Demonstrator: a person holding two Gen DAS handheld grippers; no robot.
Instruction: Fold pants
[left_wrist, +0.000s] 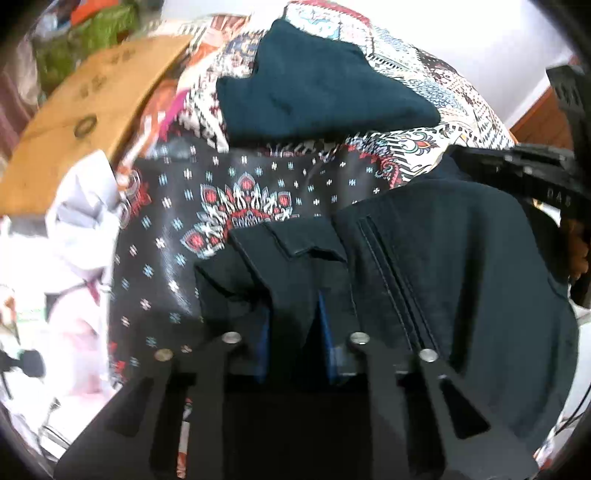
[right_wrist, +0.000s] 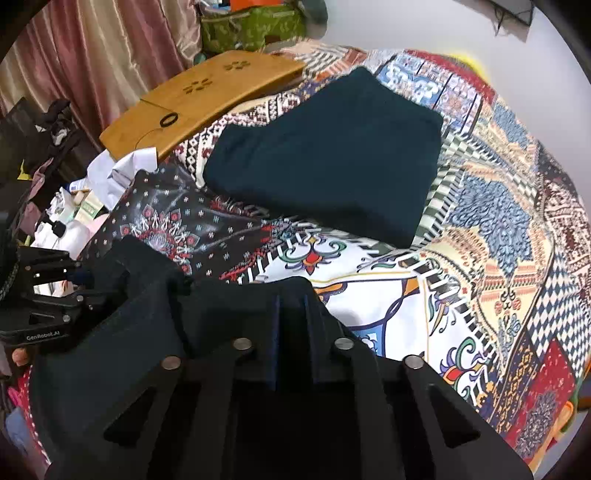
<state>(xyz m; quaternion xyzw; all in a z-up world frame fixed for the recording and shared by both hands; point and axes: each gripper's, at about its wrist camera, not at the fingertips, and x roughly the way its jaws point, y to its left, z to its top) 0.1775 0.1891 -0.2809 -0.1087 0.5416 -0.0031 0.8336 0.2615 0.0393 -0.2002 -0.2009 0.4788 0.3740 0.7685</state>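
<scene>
We pinch the dark pants (left_wrist: 443, 266) at their top edge with both tools so we can lift and fold them on the bed (right_wrist: 406, 295). The left hand-held gripper (left_wrist: 293, 295) is clenched on the cloth. The right hand-held gripper (right_wrist: 291, 314) grips cloth too. Both point steeply down, side by side. A folded teal garment (right_wrist: 332, 155) lies farther back.

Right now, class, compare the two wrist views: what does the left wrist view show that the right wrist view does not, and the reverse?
Only the left wrist view shows the zip seam on the dark pants. Only the right wrist view shows the pink curtain and the bedspread's checkered border. Both show the folded teal garment, the wooden board, and each gripper shut on the dark pants: left gripper, right gripper.
</scene>
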